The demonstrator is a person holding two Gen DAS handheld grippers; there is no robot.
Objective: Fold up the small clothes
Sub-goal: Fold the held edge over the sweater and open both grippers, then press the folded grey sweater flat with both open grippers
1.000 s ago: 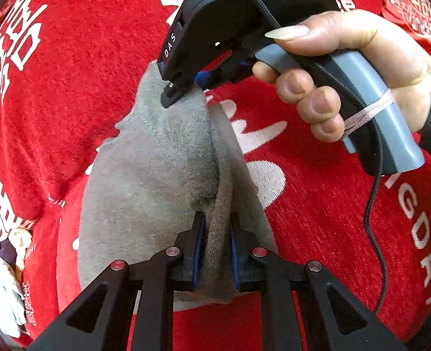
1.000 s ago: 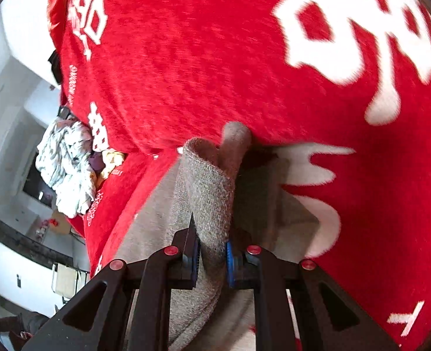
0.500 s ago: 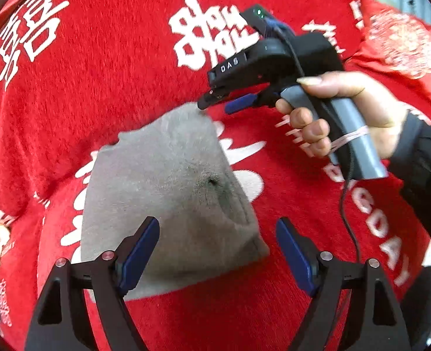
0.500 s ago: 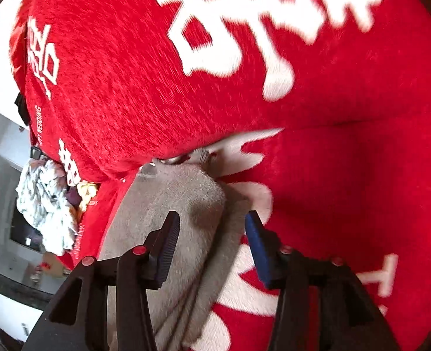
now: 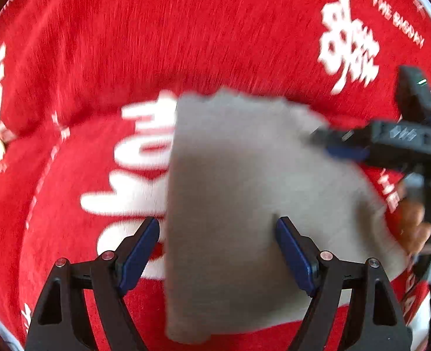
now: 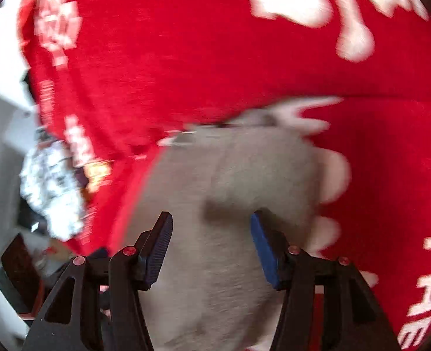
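Right now, through your left wrist camera, your left gripper [image 5: 217,244] hangs over a grey fleece garment [image 5: 244,204] with its jaws spread wide and nothing between the pads. The garment lies flat on a red blanket [image 5: 186,38] printed with white lettering. Its left edge runs straight from far to near, roughly in line with your left finger [image 5: 139,251], while the right finger [image 5: 296,256] sits over the cloth itself. At the far right, your right gripper [image 5: 329,143] reaches in over the garment's far right corner, a hand [image 5: 417,222] wrapped around its handle. This picture is smeared by motion, so I cannot tell whether those tips touch the cloth.

Next, through your right wrist camera, your right gripper [image 6: 211,247] has its jaws about halfway apart and opening. The grey fleece garment [image 6: 230,175] lies beneath and beyond them, and the pads do not press on it. It rests at the foot of a raised fold of the red blanket [image 6: 186,58]. Far left, a crumpled patterned cloth [image 6: 51,187] sits off the blanket's edge.

Judging the risk: the fleece looks thick and springy, so a released fold may ease open. Its plush pile could also catch on a pad as you pull away, dragging an edge askew. If you grip again, closing low may pinch the red blanket along with the garment.
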